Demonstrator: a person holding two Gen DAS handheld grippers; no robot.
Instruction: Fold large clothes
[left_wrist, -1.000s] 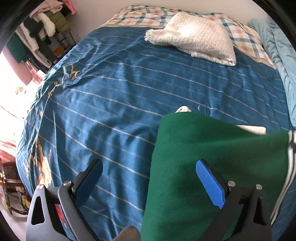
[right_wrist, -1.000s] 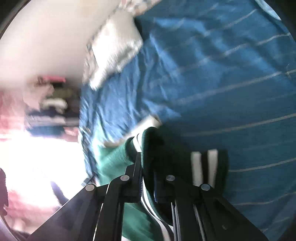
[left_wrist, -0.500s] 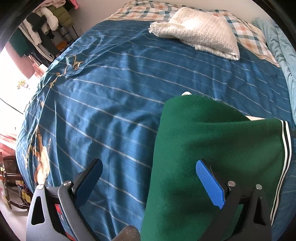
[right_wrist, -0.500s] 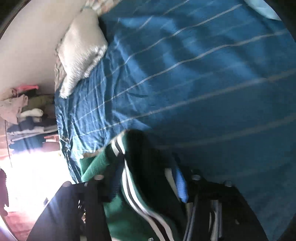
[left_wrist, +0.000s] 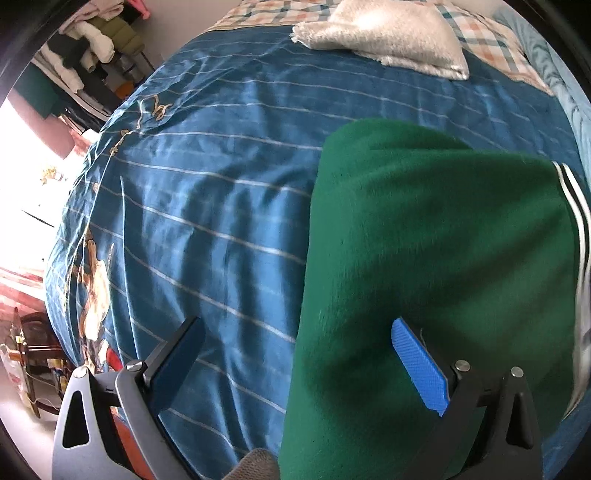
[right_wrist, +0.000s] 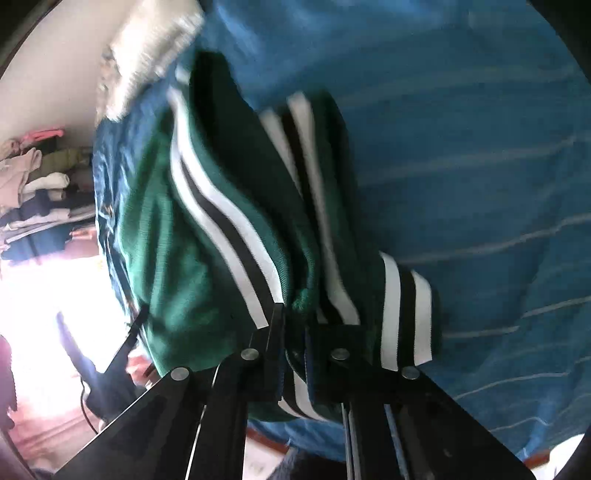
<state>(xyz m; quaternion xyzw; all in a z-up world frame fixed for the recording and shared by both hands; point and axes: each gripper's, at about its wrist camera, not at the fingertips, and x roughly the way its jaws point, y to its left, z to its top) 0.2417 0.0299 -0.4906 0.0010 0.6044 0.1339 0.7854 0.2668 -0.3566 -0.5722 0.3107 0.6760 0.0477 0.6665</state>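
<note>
The right tongs (right_wrist: 293, 343) are clamped on the striped edge of a green garment (right_wrist: 207, 236), their two black fingers drawn close together with a bunched fold of green cloth and white-and-black trim pinched between them. They point along the bed with the camera rolled on its side, so the bed runs up the frame, and the cloth rises from the grip in loose folds, the white and black stripes (right_wrist: 229, 221) curving away from the fingertips.

The left tongs (left_wrist: 299, 354) stand wide apart and hold nothing. They tip forward and down over the near edge of the bed. The left finger (left_wrist: 177, 354) hangs above bare bedspread, while the right finger with its blue pad (left_wrist: 419, 363) hangs over the garment (left_wrist: 424, 258); whether the pad touches the cloth I cannot tell.

From this side the garment shows as a broad smooth green sheet lying over the near right part of the bed, its striped trim (left_wrist: 576, 221) running down its right side. It covers the blue striped bedspread (left_wrist: 207, 206) from the near edge toward the middle.

Farther on, a folded white blanket (left_wrist: 384, 35) rests near the far edge on a checked sheet (left_wrist: 491, 48). Beyond the far left corner stands a rack of piled clothes (left_wrist: 85, 55).
</note>
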